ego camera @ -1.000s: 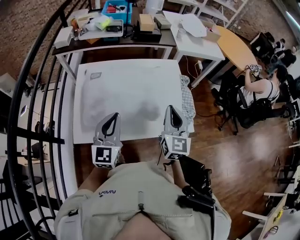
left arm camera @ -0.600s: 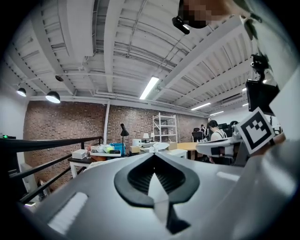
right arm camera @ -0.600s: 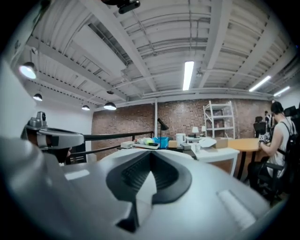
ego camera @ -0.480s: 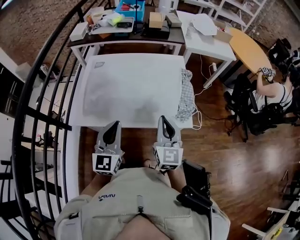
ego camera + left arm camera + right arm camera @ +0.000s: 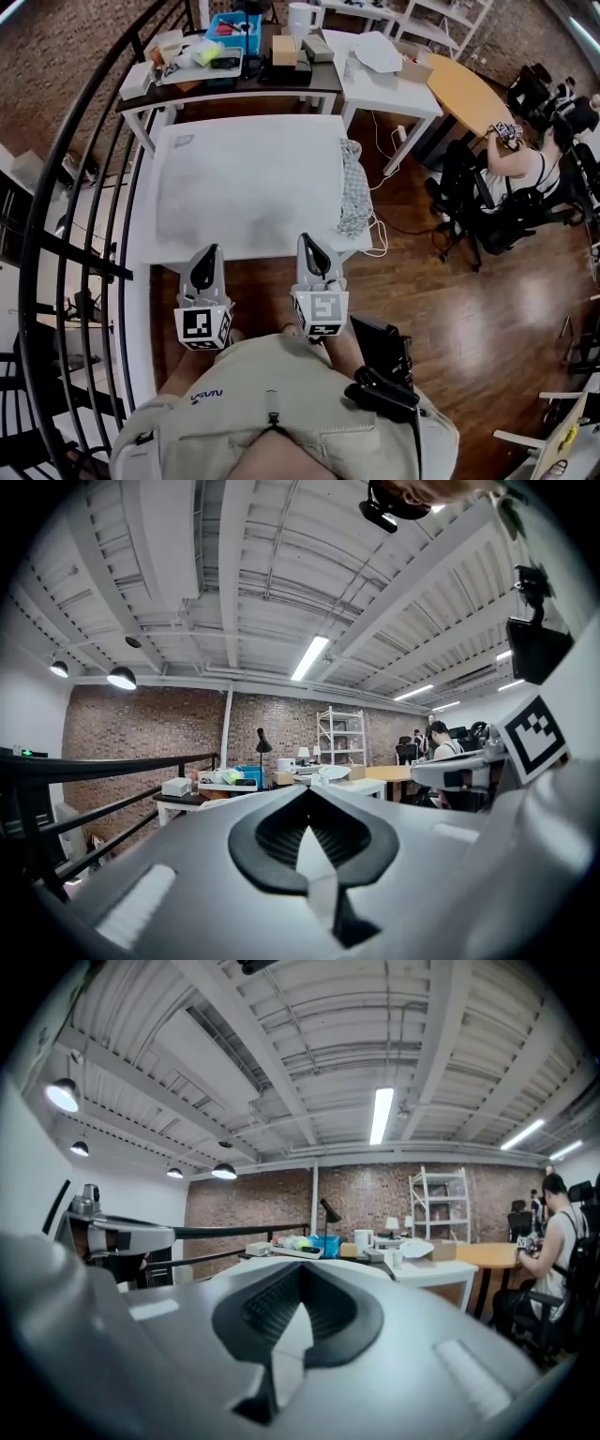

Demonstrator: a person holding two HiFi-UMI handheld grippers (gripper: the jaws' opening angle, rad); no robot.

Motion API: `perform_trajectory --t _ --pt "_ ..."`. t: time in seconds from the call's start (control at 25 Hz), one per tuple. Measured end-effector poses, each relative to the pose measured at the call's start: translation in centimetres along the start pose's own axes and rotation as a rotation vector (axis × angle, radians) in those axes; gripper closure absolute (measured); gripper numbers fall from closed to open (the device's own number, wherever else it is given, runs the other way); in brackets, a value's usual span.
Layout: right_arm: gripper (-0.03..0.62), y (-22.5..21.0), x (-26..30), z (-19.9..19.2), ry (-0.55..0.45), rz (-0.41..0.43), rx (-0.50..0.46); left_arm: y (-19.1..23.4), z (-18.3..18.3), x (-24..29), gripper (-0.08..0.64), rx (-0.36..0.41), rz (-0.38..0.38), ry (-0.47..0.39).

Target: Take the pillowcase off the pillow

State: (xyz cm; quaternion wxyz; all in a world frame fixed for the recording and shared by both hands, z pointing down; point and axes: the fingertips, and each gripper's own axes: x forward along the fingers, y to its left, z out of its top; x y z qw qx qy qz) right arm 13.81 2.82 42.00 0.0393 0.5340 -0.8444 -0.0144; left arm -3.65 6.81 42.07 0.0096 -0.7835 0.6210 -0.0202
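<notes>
Ceiling lights (image 5: 309, 658) in gripper views only; checked cloth (image 5: 354, 192) in head view

Pillow (image 5: 246, 187) is showing matt white cloth on the smooth white worktop (image 5: 253, 251), and the checked cloth (image 5: 354, 192) is hanging dull and woven at its edge. Floor (image 5: 469, 309) is gleaming as glossy varnished wood. Left gripper (image 5: 208, 251) and right gripper (image 5: 310, 240) are showing matt grey plastic, with black ribbed lining in the jaws.
</notes>
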Motion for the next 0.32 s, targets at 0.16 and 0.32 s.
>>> perform_trajectory --t 0.16,0.32 --pt "0.591 1.1 0.1 0.4 0.003 -0.005 -0.005 0.8 0.4 -0.4 0.555 0.004 -0.013 -0.007" --pt "0.592 1.8 0.3 1.1 -0.001 -0.022 -0.009 1.6 1.1 -0.6 0.555 0.013 -0.027 -0.019"
